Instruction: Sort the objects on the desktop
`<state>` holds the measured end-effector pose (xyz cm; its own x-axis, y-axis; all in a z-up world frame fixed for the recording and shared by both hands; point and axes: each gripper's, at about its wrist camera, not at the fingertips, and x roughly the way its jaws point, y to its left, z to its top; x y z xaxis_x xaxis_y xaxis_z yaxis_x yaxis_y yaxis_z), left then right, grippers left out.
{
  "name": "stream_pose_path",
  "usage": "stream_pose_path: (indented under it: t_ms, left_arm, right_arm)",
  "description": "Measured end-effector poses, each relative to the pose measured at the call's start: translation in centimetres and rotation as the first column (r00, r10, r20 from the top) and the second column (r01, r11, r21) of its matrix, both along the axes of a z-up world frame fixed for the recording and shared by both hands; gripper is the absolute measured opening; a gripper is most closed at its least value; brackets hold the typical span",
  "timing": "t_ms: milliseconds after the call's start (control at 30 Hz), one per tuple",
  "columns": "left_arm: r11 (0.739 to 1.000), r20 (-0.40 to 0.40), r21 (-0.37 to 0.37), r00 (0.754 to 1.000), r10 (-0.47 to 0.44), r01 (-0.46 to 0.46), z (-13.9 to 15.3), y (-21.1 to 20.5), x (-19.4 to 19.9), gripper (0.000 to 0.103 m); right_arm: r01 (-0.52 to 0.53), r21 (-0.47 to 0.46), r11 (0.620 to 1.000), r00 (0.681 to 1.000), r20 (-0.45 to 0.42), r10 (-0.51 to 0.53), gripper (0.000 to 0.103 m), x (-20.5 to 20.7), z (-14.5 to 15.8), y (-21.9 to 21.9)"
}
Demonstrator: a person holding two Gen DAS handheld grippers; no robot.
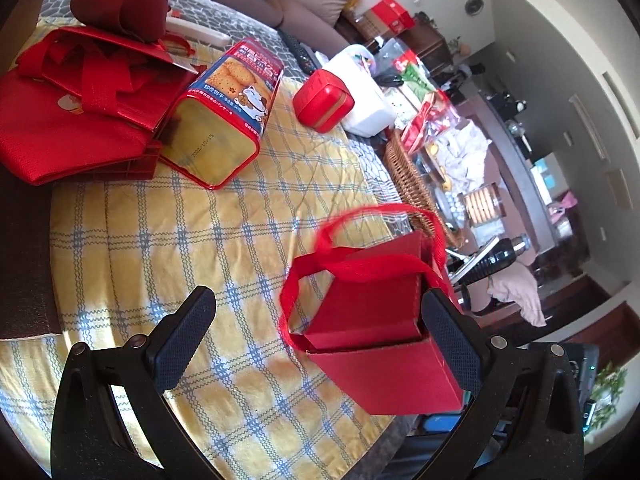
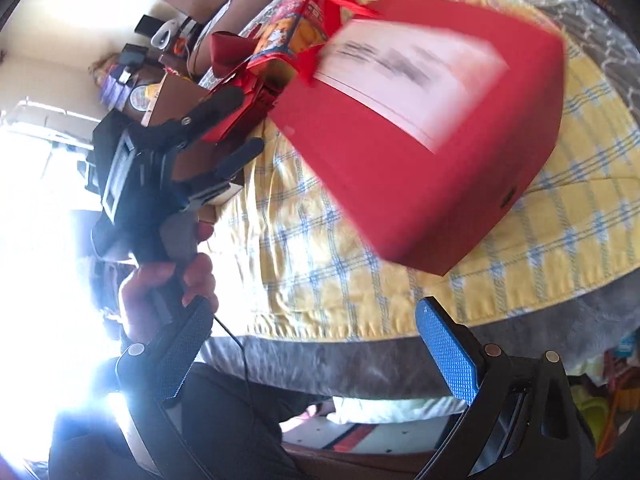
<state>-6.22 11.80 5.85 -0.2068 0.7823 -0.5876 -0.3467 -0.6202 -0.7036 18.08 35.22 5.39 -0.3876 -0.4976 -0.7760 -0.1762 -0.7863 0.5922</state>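
1. The left gripper (image 1: pixel 318 322) has its jaws spread wide. Its right finger (image 1: pixel 450 338) touches the side of the red gift box (image 1: pixel 384 344), and the left finger is well apart from it, so nothing is clamped. The right gripper (image 2: pixel 314 342) is also wide open and empty, hovering off the near edge of the table.

2. The gift box is near the near right edge of the table, on the yellow checked cloth (image 1: pixel 192 240). In the right wrist view it looks tilted and blurred; whether it rests flat cannot be told.

3. Risk: the box is smooth, stiff cardboard with flat sides, and only one finger touches it. A push from that finger would probably slide it off the edge or tip it.

4. Risk: the thin red ribbon handles (image 1: pixel 360 264) are soft loops and stand up loose. A closing finger could catch one and drag the box.

5. The cloth is soft and wrinkled, so it may move under the box.

6. Farther, a rectangular biscuit tin (image 1: pixel 224 116) of glossy metal lies on its side; it leans against a red woven bag (image 1: pixel 76 112).

7. Toward the far edge a rounded small red case (image 1: pixel 324 100) sits beside a white plastic container (image 1: pixel 368 92).
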Motion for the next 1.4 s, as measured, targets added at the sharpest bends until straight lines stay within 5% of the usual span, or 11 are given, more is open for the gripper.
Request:
stream_pose_path:
  t_ms: [133, 367, 567, 733, 867, 1233, 1400]
  left_arm:
    - [1.000, -0.032, 0.002, 0.999, -0.031, 0.031, 0.5, 1.1, 0.5, 0.103]
    - [0.986, -0.125, -0.007, 0.978, -0.164, 0.164, 1.6, 4.5, 2.2, 0.103]
    - [0.953, -0.139, 0.009, 0.944, -0.300, 0.304, 1.8, 6.9, 3.8, 0.103]
    - [0.927, -0.152, -0.003, 0.916, -0.372, 0.376, 2.2, 8.0, 5.3, 0.100]
    - [0.931, -0.176, -0.030, 0.915, -0.363, 0.364, 2.8, 7.6, 5.7, 0.100]
    - [0.957, -0.194, 0.041, 0.941, -0.276, 0.289, 4.4, 2.9, 3.8, 0.100]
    - [0.981, -0.161, 0.055, 0.971, -0.176, 0.187, 4.3, -0.1, 2.4, 0.100]
  right_arm:
    - [0.104, 0.093, 0.990, 0.994, -0.051, -0.099, 0.103, 1.2, 1.2, 1.9]
    - [0.305, -0.023, 0.952, 0.945, -0.120, -0.306, 0.099, 0.6, 1.1, 6.8]
    - [0.336, -0.119, 0.934, 0.928, -0.130, -0.350, 0.089, -0.9, 1.0, 7.7]
    - [0.324, -0.124, 0.938, 0.929, -0.145, -0.340, 0.090, -1.5, 1.1, 7.3]
    - [0.298, -0.089, 0.950, 0.939, -0.148, -0.309, 0.092, -1.8, 1.1, 6.5]
    - [0.216, -0.287, 0.933, 0.954, -0.141, -0.264, 0.089, -2.3, 1.7, 4.6]
    - [0.228, -0.197, 0.954, 0.954, -0.151, -0.259, 0.088, -1.7, 3.0, 5.3]
